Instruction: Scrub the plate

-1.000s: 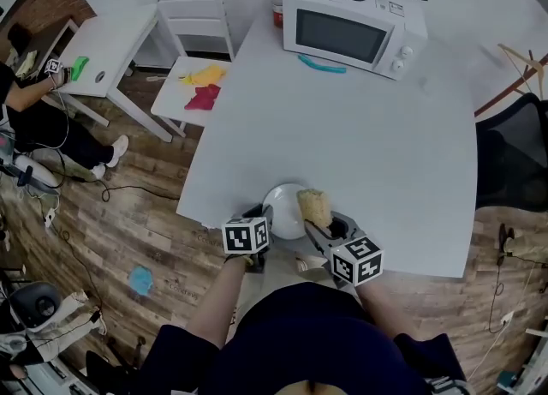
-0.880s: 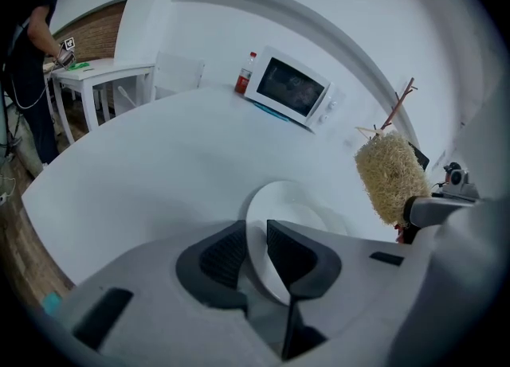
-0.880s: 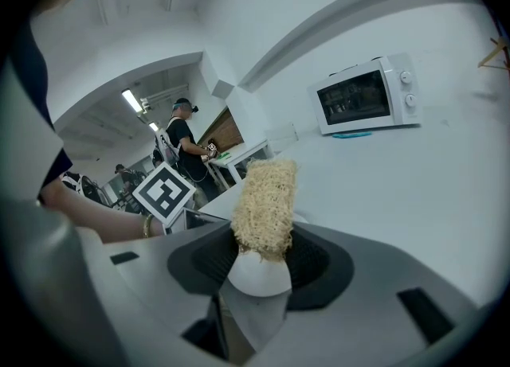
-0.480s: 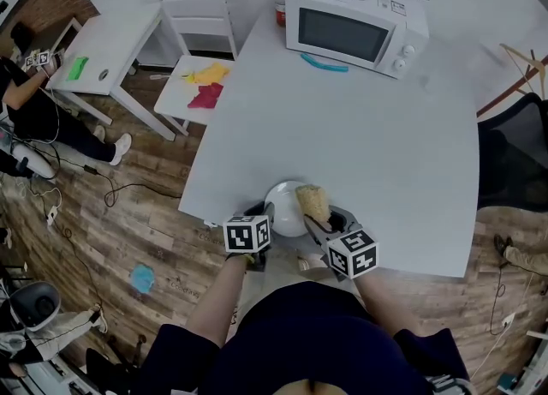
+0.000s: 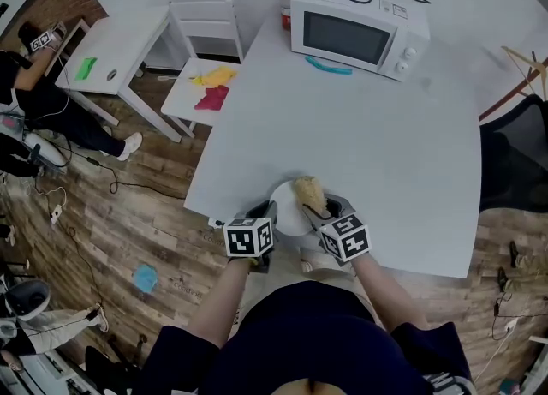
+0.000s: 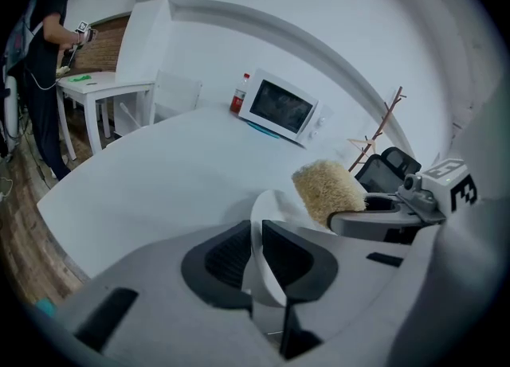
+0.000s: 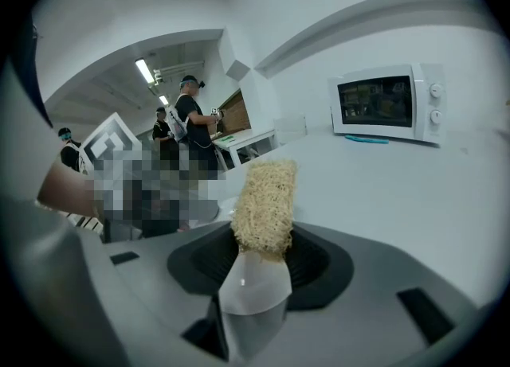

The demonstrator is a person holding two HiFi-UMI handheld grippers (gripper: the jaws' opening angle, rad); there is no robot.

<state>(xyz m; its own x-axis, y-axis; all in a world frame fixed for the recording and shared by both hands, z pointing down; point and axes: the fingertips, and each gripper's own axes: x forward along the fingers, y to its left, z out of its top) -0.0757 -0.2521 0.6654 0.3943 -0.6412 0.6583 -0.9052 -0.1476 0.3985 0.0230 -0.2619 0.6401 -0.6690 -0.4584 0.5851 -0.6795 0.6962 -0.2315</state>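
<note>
the loofah [image 5: 309, 193] has edged up beside the plate [image 5: 285, 210], microwave [image 5: 358, 25] well behind.

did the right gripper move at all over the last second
Yes. In the head view the right gripper, holding the loofah scrubber, has shifted up and left, away from the table's near edge and closer in over the plate.

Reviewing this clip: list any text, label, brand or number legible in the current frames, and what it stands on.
No text can be read in any view.
Microwave, sticker on top: too small to read.
Bottle, label: blurred.
Marker cubes: square patterns only, no words.
</note>
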